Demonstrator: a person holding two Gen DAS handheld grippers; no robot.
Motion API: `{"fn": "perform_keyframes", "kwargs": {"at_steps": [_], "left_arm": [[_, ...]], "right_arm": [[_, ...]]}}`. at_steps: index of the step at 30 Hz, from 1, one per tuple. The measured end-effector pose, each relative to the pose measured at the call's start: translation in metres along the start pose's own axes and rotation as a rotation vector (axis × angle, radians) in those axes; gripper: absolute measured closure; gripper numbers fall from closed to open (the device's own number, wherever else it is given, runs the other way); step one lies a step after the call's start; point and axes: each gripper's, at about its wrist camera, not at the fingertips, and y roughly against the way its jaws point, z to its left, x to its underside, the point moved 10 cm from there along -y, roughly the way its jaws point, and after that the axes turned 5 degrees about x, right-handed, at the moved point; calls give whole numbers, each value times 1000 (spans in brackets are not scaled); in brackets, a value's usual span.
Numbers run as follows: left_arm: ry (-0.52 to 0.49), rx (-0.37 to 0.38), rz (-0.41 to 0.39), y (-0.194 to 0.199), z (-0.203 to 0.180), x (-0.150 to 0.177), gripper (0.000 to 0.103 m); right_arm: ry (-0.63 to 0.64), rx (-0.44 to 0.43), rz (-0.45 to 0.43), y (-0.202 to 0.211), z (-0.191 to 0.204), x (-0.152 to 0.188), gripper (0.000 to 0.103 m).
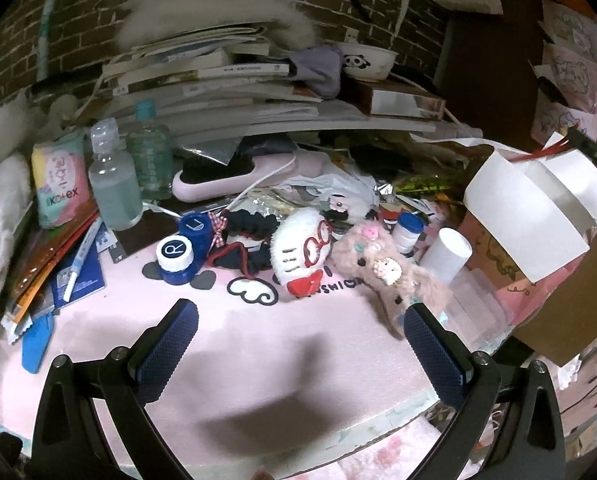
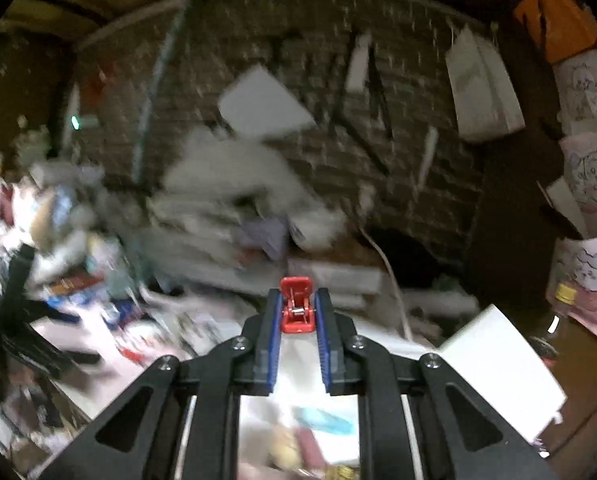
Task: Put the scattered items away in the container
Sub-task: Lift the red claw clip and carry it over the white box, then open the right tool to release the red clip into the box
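L tongs (image 1: 300,316) hang released, pads wide apart, nothing btwn them, over a bare patch of the pink mat (image 1: 146,320) on the desk; dark shadow on the mat right below. Just past the pads: white plush w/ red glasses (image 1: 298,252) and pinkish furry plush (image 1: 382,264) side by side, touching, the furry one reaching close to the R-side pad. Left of them a blue lens case (image 1: 184,250), caps marked R and L, w/ a black scrunchie (image 1: 250,236) just behind. Far left edge: pen (image 1: 83,252) on a blue booklet, then two clear bottles (image 1: 114,184) and a Kotex pack (image 1: 60,182). Right side: white cylinder (image 1: 448,254) upright, beside a cardboard box w/ white flaps (image 1: 534,204) open. Further back a pink device w/ cord (image 1: 242,176), then a book stack (image 1: 218,80) w/ a panda bowl (image 1: 368,62) on top, brick wall behind.

R tongs (image 2: 297,308) clenched on a small red clip (image 2: 296,308), held up in the air at the pad tips, blue pads tight on both sides. Rest of that view is motion-blurred: cluttered desk below, white box flap (image 2: 502,368) lower right, brick wall (image 2: 318,60) w/ hanging papers beyond.
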Motion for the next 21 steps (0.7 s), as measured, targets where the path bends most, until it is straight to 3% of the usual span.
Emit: {"fn": "perform_keyframes", "kwargs": {"at_steps": [9, 13, 21], "left_arm": [[3, 1, 4, 0, 0, 1, 0], [5, 10, 16, -1, 0, 2, 0], [-12, 45, 51, -7, -10, 5, 0]], "right_arm": [[13, -46, 392, -55, -22, 63, 89], [55, -8, 467, -62, -25, 76, 89], [41, -79, 662, -63, -27, 99, 84]]}}
